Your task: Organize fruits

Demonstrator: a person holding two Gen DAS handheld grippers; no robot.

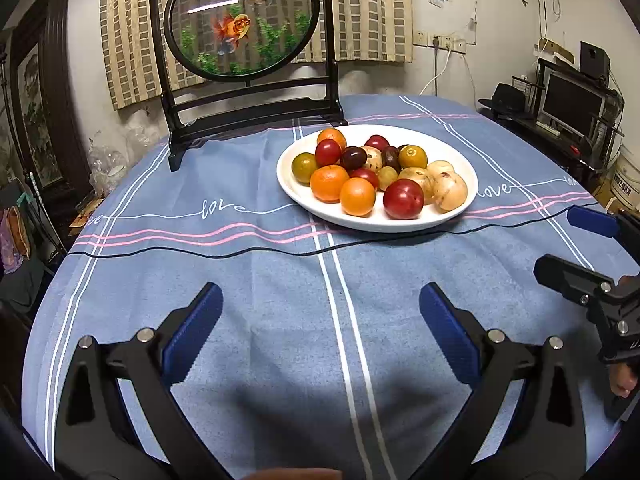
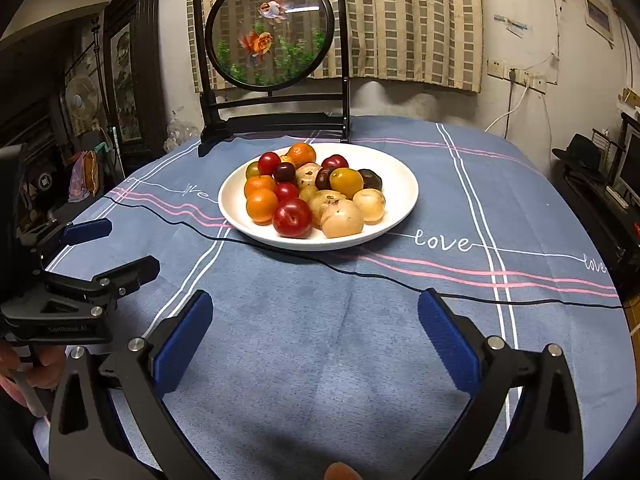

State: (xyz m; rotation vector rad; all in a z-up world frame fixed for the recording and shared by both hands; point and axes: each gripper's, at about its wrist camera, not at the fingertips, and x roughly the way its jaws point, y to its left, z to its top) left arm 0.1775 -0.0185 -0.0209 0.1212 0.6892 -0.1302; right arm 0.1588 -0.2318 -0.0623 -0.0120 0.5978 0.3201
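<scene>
Both tongs, left (image 1: 320, 328) and right (image 2: 316, 332), stood wide and empty over the near tabletop edge. Mixed round fruits (image 1: 376, 172) were heaped on the white oval ceramic plate (image 1: 460, 160) toward the far edge. Lifting one fruit could dislodge neighbours, which would roll off.
</scene>
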